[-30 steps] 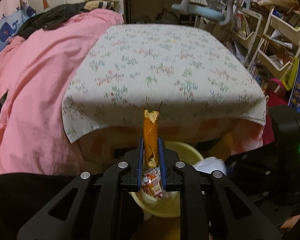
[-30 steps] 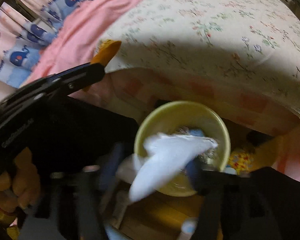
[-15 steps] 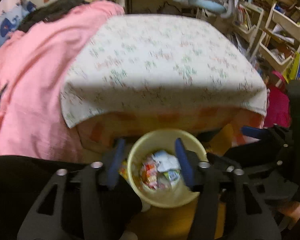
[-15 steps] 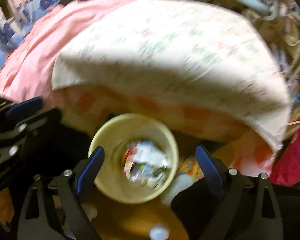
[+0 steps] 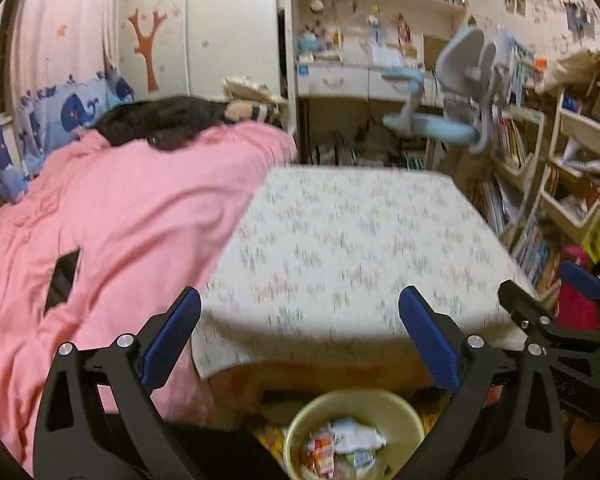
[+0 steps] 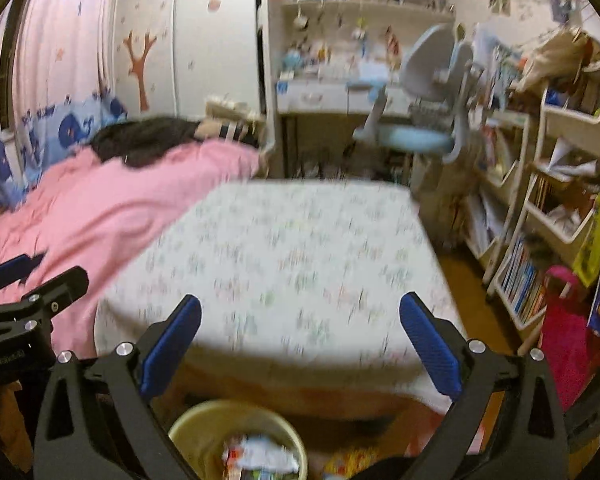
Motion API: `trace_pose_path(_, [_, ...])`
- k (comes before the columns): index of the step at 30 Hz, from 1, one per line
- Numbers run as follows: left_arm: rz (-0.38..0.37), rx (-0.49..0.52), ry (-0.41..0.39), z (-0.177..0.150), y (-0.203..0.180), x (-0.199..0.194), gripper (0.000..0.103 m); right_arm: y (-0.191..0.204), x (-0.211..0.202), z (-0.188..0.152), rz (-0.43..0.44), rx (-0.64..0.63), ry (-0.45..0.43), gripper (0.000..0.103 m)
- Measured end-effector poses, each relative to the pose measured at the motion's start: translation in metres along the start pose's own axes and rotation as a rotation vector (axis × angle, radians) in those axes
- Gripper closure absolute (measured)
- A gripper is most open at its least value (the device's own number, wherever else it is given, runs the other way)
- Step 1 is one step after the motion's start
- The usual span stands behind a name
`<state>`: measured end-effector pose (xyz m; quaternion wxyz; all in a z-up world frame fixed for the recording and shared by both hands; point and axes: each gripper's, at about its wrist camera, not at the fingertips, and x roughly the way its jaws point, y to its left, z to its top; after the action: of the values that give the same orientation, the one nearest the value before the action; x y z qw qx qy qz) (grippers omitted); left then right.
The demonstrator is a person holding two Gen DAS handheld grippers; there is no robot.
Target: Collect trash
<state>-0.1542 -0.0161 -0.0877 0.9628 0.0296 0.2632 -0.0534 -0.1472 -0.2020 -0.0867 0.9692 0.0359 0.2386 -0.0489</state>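
Observation:
A pale yellow bin (image 5: 354, 408) stands on the floor below the table's near edge, with wrappers and white paper (image 5: 342, 446) inside. It also shows in the right wrist view (image 6: 204, 416). My left gripper (image 5: 300, 340) is open and empty above the bin, facing the floral tablecloth (image 5: 360, 240). My right gripper (image 6: 300, 344) is open and empty too, beside the left one. The right gripper's fingers (image 5: 580, 280) show at the right of the left wrist view. The left gripper (image 6: 32, 280) shows at the left of the right wrist view.
A pink blanket (image 5: 120, 220) covers the bed to the left of the table. A blue chair (image 5: 452, 120) and a desk stand behind the table. Shelves with books (image 6: 540, 240) line the right side. A pink bag (image 6: 564, 320) sits on the floor at right.
My left gripper let go of the orange wrapper and my right let go of the white paper; both now lie in the bin. Both grippers opened wide and tilted up toward the table.

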Motion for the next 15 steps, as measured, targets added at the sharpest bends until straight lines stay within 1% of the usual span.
trace_pose_path(6, [0.012,-0.014,-0.079,0.044,-0.001,0.004,0.007,0.0,0.008,0.036,-0.02,-0.011,-0.08,0.008])
trace_pose_path(11, [0.016,-0.022,-0.111,0.073,-0.004,0.021,0.007,0.0,0.019,0.054,-0.038,-0.026,-0.122,0.008])
trace_pose_path(15, [0.016,-0.001,-0.129,0.098,-0.01,0.043,0.007,-0.003,0.029,0.065,-0.062,-0.027,-0.154,0.007])
